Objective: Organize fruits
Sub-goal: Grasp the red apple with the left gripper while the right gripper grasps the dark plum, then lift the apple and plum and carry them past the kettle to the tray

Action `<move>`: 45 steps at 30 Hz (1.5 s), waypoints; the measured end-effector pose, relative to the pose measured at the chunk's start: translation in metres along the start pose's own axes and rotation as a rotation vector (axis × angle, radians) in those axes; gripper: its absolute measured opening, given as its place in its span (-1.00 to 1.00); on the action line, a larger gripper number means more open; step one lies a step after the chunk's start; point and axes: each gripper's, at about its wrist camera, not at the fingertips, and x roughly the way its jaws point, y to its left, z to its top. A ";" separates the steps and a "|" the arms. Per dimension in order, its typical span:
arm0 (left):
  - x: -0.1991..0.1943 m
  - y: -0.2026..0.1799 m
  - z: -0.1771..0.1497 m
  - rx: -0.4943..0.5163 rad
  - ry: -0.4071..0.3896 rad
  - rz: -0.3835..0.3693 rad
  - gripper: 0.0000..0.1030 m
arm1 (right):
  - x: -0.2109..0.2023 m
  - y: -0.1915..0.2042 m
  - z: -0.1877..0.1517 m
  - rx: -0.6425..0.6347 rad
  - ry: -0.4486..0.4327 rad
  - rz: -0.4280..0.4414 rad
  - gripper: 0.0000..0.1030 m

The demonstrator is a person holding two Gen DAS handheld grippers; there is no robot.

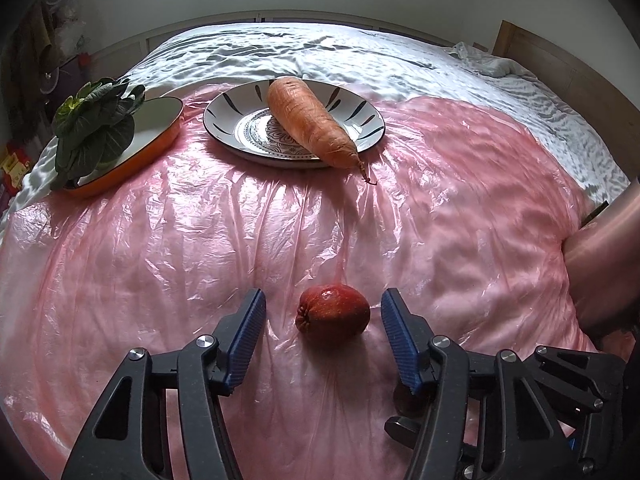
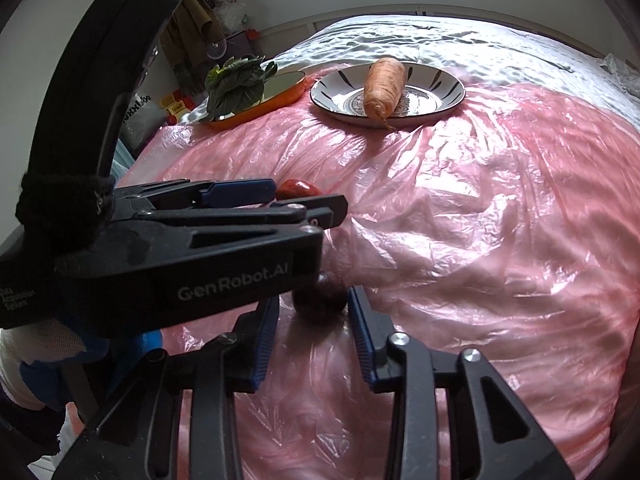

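Red fruit [image 1: 333, 309] lies on its side on the pink plastic sheet [image 1: 460, 208] spread over the bed [image 1: 360, 46], near edge of the scene. It sits bracketed by the left gripper [image 1: 323, 312], jaws spread wide, a clear gap on each side, nothing held. Likely lined up this way so a straight close would catch the fruit across its middle.

Second fruit, the dark round fruit [image 2: 319, 297], rests just to the right on the same sheet. The right gripper [image 2: 312, 312] has it between its jaws, which stand partly open; the right pad looks close to the skin or touching, the left side is hidden behind the other tool's body, so contact cannot be confirmed. No lift evident.

Farther off: patterned plate [image 1: 360, 114] carrying a carrot [image 1: 310, 122], its tip hanging over the near rim. Far left, an orange dish [image 1: 160, 136] with a leafy green [image 1: 96, 120] in it. Vegetables seem sorted one per dish already; my guess is both fruits are pick targets, approached simultaneously.

Sheet is slick and wrinkled; the rounder fruit may roll when nudged.
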 end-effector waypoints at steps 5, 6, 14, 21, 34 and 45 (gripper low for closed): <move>0.006 -0.001 0.000 0.002 0.001 0.009 -0.01 | 0.004 0.001 -0.001 -0.011 0.010 -0.015 0.24; 0.006 -0.001 -0.001 0.003 0.001 0.009 -0.03 | 0.005 0.001 -0.001 -0.014 0.010 -0.018 0.24; 0.009 0.001 -0.007 0.020 -0.003 0.013 -0.31 | 0.007 0.000 -0.001 -0.011 0.012 -0.027 0.13; 0.007 -0.002 -0.010 0.063 -0.011 0.024 -0.40 | 0.007 -0.001 -0.001 -0.010 0.013 -0.028 0.13; -0.012 0.021 -0.010 -0.050 -0.061 -0.030 -0.41 | 0.003 -0.002 -0.002 0.000 -0.007 -0.011 -0.08; -0.032 0.027 -0.008 -0.092 -0.104 -0.027 -0.41 | -0.009 -0.001 -0.003 0.004 -0.034 0.003 -0.08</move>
